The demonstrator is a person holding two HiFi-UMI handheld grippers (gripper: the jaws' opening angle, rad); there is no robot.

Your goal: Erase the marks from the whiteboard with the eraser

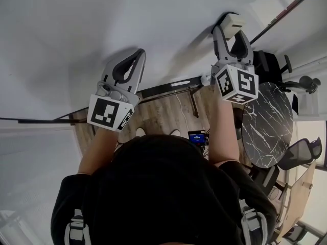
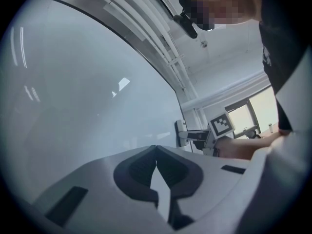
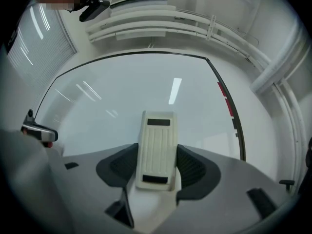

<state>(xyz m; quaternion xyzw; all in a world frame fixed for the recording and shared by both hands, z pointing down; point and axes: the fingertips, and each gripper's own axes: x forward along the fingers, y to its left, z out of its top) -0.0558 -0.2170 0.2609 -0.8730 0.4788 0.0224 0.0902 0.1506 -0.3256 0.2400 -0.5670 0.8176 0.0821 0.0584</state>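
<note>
Whiteboard (image 1: 102, 29) fills the view, wide pale surface, dark frame edge. Person (image 1: 163, 193) below in dark top, both arms up toward board. Left gripper (image 2: 156, 148) close to board, tips pinched together, nothing between. Right gripper (image 1: 231, 37) alongside, clamped on cream eraser (image 3: 157, 140), ribbed back showing. Eraser close against board; contact unclear.

The whiteboard (image 3: 146, 96) is smooth and shiny. The eraser (image 3: 157, 147) is ribbed, matt plastic. The floor (image 1: 163, 114) looks wooden.
</note>
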